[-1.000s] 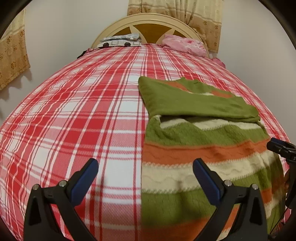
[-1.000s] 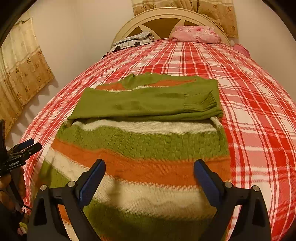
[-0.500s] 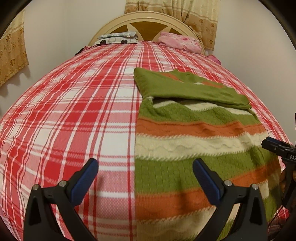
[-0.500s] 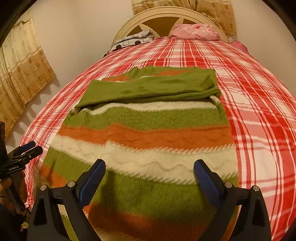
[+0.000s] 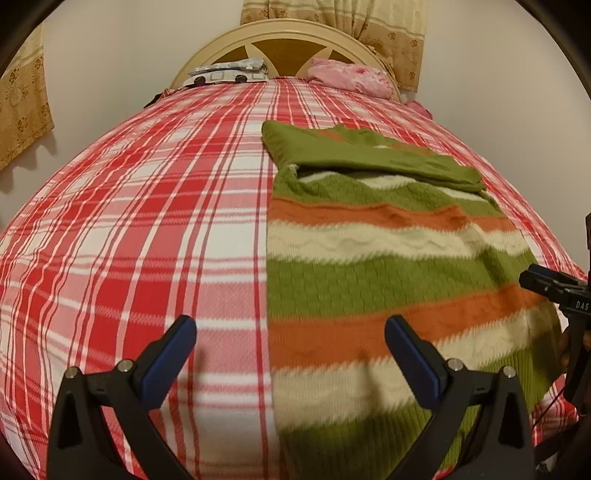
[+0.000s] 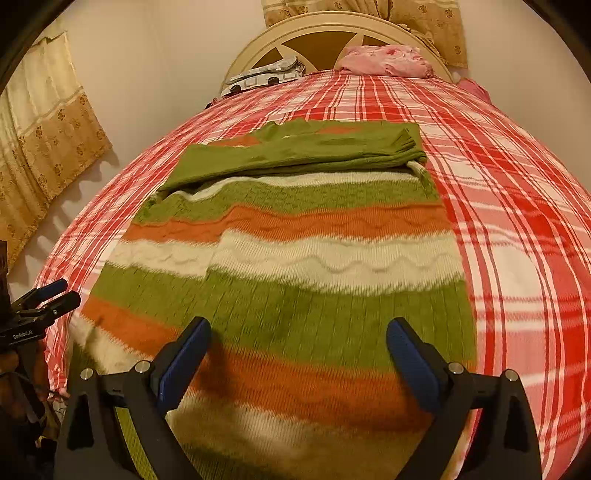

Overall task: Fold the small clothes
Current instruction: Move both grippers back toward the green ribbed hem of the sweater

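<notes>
both tongs have drawn back toward the sweater's (image 6: 295, 266) hem, right gripper (image 6: 299, 354) wide open over it, left gripper (image 5: 290, 350) open astride its left edge, long axis running ahead.

Loads of open bed, clutter only up at the headboard

Plaid bedspread (image 5: 147, 229) left of the striped sweater (image 5: 388, 266) is bare and wide open, same on its right side. Only stuff in the way: pink pillow (image 6: 384, 61) and a patterned bundle (image 6: 266, 74) against the headboard (image 6: 325, 27), well beyond the sweater.
</notes>
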Demonstrator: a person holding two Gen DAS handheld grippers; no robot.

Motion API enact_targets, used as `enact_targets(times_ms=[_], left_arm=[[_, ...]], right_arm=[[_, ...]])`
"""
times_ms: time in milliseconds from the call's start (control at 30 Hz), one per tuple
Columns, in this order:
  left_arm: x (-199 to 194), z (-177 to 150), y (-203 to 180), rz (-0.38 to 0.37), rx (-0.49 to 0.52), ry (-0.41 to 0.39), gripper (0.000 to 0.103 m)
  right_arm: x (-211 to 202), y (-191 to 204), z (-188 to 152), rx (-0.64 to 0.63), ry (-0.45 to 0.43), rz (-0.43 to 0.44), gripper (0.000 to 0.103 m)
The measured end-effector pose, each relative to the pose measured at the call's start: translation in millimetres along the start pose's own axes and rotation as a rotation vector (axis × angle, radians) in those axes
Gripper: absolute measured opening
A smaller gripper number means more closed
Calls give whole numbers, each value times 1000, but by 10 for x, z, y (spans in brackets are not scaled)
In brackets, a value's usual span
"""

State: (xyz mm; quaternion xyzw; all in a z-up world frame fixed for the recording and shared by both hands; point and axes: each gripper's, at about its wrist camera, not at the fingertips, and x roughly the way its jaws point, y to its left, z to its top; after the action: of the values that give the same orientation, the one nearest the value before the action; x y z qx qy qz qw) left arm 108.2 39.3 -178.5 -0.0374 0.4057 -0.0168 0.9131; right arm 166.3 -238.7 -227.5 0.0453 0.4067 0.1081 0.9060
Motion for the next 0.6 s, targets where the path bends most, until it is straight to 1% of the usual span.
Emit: enact_targets(times_ms=[233,300,500,533,600], left_arm=[[-165,-213,-28,-6,25,17,103],[-224,-301,-22,-2,33,21,103],[-267,-524,-1,-26,28,54,103],[-264,-553,-12,-32,25,60,102],[-256,-576,-32,-65,15,78,95]], right_arm=[[-142,116,-210,-43,11,-6,97],[-221,146,-272,-49,2,-1,97],[-375,184,-414,-52,-20,-8,97],[-385,178,-426,-48,-21,-10,97],[-412,176,-437,-41,-26,-13,97]])
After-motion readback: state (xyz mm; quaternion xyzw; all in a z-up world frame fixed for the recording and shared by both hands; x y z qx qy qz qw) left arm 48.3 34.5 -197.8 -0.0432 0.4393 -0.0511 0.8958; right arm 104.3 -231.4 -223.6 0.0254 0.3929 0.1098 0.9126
